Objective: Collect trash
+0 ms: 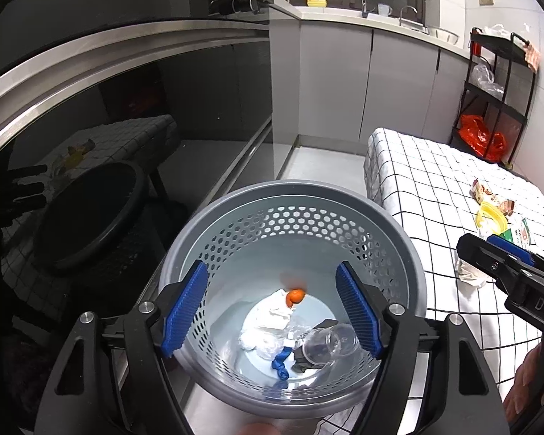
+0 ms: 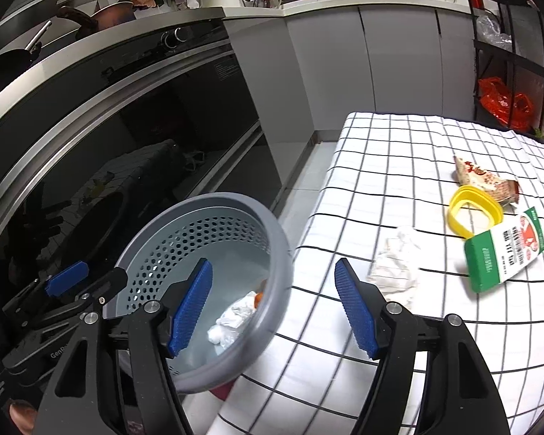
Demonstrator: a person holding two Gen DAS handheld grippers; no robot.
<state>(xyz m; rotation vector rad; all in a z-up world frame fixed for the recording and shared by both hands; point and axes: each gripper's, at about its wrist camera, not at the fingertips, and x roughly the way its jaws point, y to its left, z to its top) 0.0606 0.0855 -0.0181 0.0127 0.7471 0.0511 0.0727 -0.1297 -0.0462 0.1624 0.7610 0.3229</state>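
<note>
Left hand-held gripper [image 1: 272, 308] hangs released over the grey bin [image 1: 413, 253], trash at its bottom. Right hand-held gripper [image 2: 273, 304], also released, straddles the bin rim and desk [image 2: 399, 137] edge, near crumpled tissue [image 2: 395, 268].

Bin [image 1: 409, 253] bottom: the stuff under the clear cup [image 1: 330, 344] is a jumble, and the dark scrap [image 1: 324, 324] can't be identified. The right-wrist view hides most of the bin contents behind the near rim [image 2: 257, 330] and a blue finger pad [image 2: 192, 308]. Green carton [image 2: 504, 253] print is too small to read. Left view cuts the carton off behind the right gripper [image 1: 507, 257]. Rack [image 1: 497, 90] is clipped at the frame edge, its bags indistinct. Oven glass shows only dim reflections.
</note>
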